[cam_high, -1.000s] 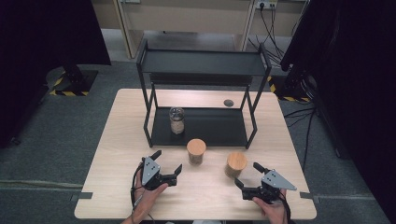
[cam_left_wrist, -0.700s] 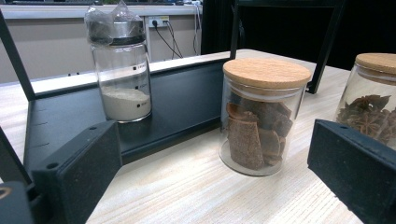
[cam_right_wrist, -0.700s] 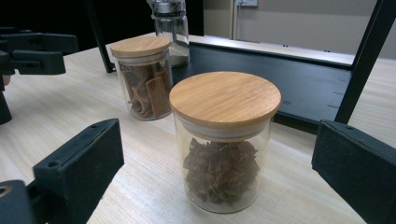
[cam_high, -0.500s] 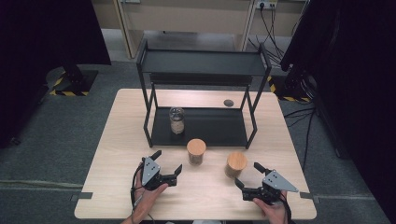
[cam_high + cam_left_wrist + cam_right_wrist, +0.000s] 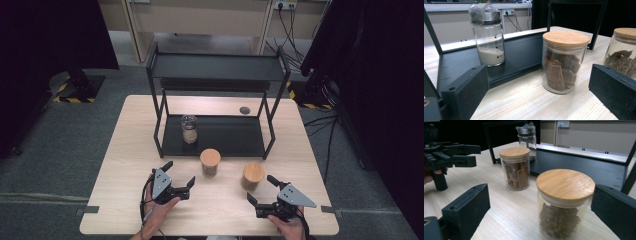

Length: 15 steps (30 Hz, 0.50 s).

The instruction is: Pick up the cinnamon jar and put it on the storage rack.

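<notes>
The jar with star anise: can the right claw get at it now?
Probably yes. The right claw stands open, the jar with star anise sits straight ahead between its jaws, and nothing lies between them on the table.

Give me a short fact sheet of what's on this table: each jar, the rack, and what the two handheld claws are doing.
Table: pale wood
Rack: black two-tier shelf at the table's far side
Shaker jar: clear, white powder, on the rack's lower shelf
Cinnamon jar: cork lid, on the table in front of the rack
Star anise jar: wooden lid, on the table, to the right of the cinnamon jar
Left gripper: open, holding nothing, faces the cinnamon jar
Right gripper: open, holding nothing, near the star anise jar
</notes>
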Tool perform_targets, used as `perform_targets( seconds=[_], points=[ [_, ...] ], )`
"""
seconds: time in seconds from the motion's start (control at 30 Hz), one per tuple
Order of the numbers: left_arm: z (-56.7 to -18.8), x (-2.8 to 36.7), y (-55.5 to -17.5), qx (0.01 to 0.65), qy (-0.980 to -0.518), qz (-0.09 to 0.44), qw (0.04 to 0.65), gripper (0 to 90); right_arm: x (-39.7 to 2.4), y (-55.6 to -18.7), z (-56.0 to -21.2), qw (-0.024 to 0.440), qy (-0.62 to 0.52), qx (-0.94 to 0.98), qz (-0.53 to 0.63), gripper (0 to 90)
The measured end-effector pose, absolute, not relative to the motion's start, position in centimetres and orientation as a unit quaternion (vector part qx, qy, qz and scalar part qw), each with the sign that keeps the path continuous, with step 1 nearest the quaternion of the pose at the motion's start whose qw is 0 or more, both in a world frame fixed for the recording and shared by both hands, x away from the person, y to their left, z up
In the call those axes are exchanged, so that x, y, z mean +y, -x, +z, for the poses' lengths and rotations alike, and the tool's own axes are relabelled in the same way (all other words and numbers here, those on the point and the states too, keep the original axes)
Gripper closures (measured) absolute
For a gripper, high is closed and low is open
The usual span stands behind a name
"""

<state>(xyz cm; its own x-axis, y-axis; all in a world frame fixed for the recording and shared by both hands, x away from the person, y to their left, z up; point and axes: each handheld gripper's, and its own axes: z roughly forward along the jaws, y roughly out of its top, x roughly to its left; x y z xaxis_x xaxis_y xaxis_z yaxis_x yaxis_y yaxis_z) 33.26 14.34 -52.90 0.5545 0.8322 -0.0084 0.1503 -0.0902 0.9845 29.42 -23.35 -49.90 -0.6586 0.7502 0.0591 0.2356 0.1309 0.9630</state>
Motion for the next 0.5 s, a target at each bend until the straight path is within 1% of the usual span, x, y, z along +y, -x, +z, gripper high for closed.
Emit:
perform_targets(
  seconds=[0.5],
  points=[
    [-52.9, 14.3, -33.3, 0.364, -0.675, 0.300, 0.568, 2.4, -22.2, -28.8, -49.2, 0.222, -0.328, 0.719, 0.571, 2.4]
  ],
)
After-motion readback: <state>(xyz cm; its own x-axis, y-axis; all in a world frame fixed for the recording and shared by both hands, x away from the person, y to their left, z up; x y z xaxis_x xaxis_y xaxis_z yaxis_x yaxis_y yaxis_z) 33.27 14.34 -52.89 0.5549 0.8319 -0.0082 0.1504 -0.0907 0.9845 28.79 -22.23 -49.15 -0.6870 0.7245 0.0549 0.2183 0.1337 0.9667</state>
